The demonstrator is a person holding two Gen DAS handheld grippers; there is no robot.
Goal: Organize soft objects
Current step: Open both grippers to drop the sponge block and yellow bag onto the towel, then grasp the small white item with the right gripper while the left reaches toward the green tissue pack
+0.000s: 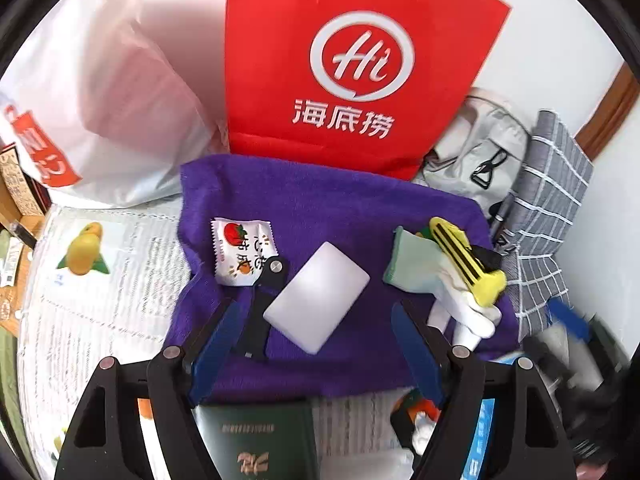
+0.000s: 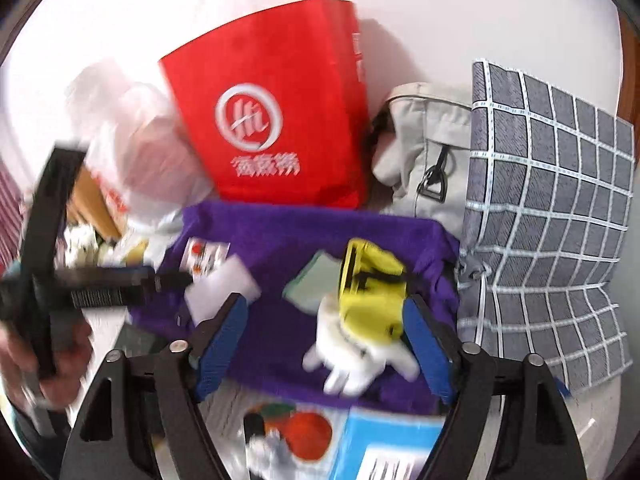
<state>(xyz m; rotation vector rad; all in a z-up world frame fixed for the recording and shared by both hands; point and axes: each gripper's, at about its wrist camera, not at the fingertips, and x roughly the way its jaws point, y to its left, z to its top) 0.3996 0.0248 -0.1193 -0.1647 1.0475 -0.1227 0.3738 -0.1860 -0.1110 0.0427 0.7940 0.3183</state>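
Both grippers hang with fingers spread wide, gripping nothing: the left gripper (image 1: 316, 354) over a white sponge block (image 1: 317, 297), the right gripper (image 2: 326, 348) around what seems, through blur, a white glove (image 2: 352, 360) under a yellow tool (image 2: 370, 296). Both lie on a purple towel (image 1: 332, 208) on the desk, before a red bag (image 1: 352, 60).

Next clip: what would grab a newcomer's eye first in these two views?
The red bag with its white logo stands tall at the back, against the wall. In front of it lies a purple towel carrying a white sponge, a snack packet and a glove under a yellow tool. Both claws are open, the left claw around the sponge.
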